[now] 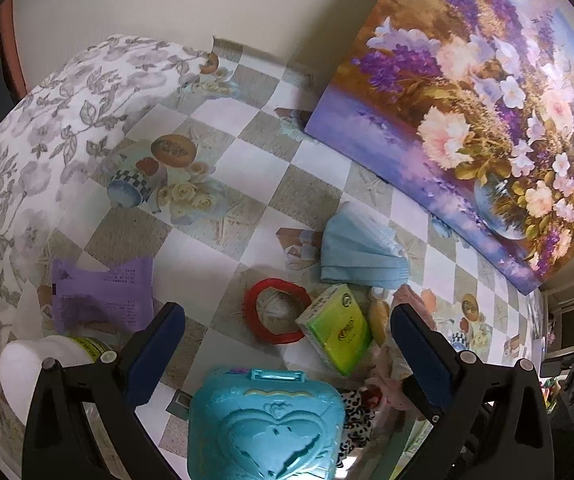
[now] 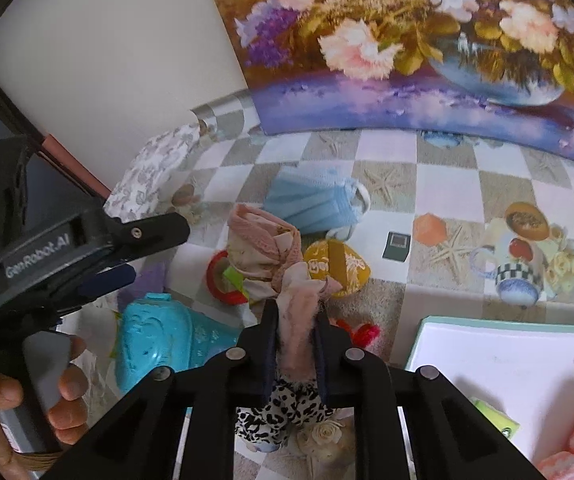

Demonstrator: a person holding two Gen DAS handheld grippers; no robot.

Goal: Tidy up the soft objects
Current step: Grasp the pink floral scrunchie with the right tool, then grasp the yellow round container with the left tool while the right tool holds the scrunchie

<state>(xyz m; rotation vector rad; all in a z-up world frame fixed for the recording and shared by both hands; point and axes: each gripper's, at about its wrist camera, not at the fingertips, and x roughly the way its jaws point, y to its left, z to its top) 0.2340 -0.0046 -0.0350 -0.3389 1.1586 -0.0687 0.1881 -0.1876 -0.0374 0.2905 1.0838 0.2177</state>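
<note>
Just above the checkered tabletop (image 2: 439, 184), the right claw (image 2: 297, 320) is clenched on a pink soft doll (image 2: 271, 248), light and floppy, so its hanging body may swing.

"GenRobot.AI" on left tongs (image 2: 159, 252) body; other print illegible.
</note>
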